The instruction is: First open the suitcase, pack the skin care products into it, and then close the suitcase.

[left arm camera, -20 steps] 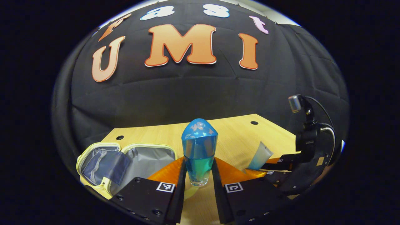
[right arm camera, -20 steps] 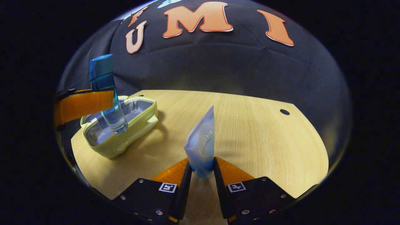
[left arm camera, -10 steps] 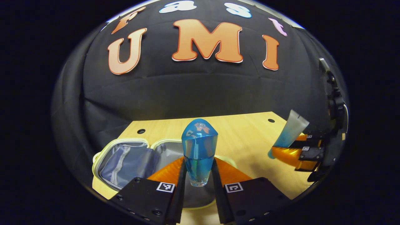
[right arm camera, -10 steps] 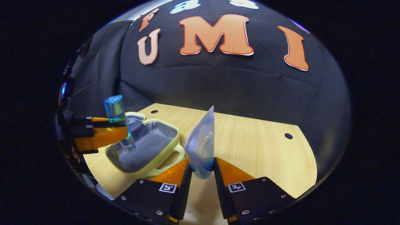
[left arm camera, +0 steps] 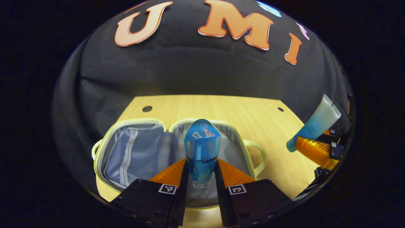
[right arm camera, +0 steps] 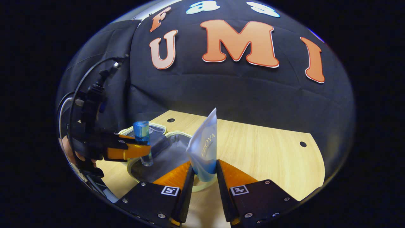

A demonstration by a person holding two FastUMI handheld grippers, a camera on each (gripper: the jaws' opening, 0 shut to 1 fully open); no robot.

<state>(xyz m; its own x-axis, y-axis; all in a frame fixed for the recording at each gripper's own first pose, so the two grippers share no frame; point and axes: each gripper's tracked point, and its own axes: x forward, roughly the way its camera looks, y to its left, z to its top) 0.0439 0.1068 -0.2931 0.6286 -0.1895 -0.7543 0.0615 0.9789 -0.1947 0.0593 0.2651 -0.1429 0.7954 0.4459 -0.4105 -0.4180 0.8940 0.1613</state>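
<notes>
Left gripper view: left hand-held gripper (left arm camera: pixel 201 172) is clamping the blue bottle (left arm camera: pixel 201 152) upright, hovering over the open suitcase (left arm camera: pixel 136 153) lying on the table (left arm camera: pixel 221 107). Right hand-held gripper (left arm camera: pixel 311 144) at far right is pinching the tube (left arm camera: pixel 314 126).

Right gripper view: right hand-held gripper (right arm camera: pixel 204 175) is gripping the tube (right arm camera: pixel 204 148) above the suitcase (right arm camera: pixel 158 156) edge; left hand-held gripper (right arm camera: pixel 142 150) is holding the bottle (right arm camera: pixel 142 139) above the interior.

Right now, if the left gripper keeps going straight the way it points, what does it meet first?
Most likely the grey lining of the open suitcase. The left gripper, shut on the blue bottle, points down into the right-hand half, so the bottle's base would probably touch first. Depth is unclear.
</notes>
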